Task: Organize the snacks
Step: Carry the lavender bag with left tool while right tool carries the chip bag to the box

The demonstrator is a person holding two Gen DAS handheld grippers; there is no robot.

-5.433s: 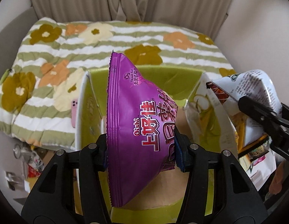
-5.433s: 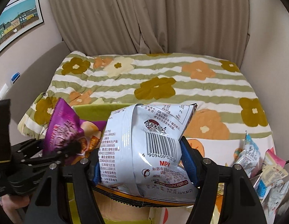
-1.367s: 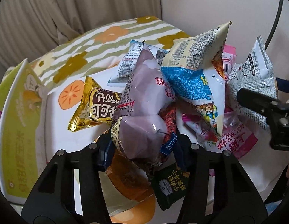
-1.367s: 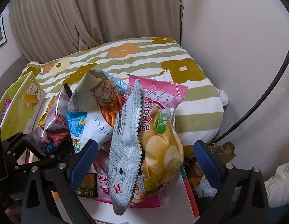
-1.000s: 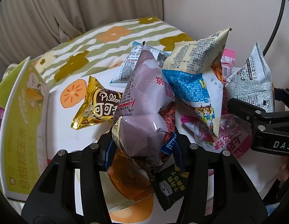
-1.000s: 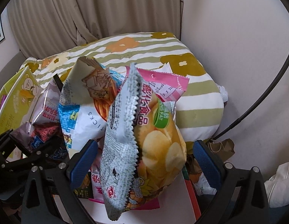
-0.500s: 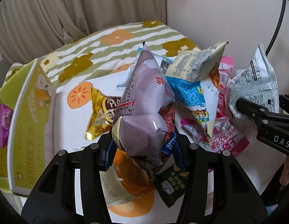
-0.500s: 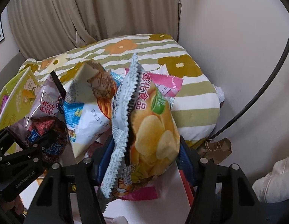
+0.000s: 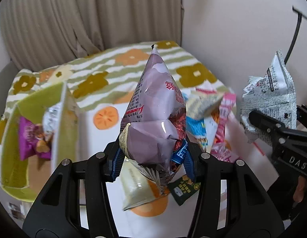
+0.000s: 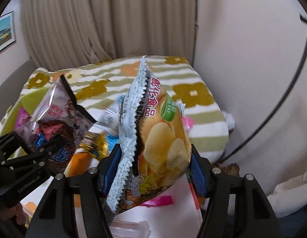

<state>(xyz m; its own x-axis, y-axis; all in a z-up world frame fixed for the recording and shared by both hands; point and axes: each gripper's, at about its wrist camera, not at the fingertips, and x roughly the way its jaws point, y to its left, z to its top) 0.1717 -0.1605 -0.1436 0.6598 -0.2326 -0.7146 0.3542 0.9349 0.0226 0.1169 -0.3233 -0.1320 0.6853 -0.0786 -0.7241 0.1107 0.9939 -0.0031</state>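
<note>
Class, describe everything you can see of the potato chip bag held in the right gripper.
The potato chip bag is glossy foil, yellow-fronted with pictured chips, a green badge and red Chinese characters; its silver-grey back carries print. A zigzag seam edge faces the camera. Puffed and sealed, it stands upright, lifted above the white sheet, pinched between the right gripper's blue pads.

Left gripper (image 9: 152, 159) and right gripper (image 10: 153, 170) are raised side by side, fingers (image 9: 115, 165) clamped.
</note>
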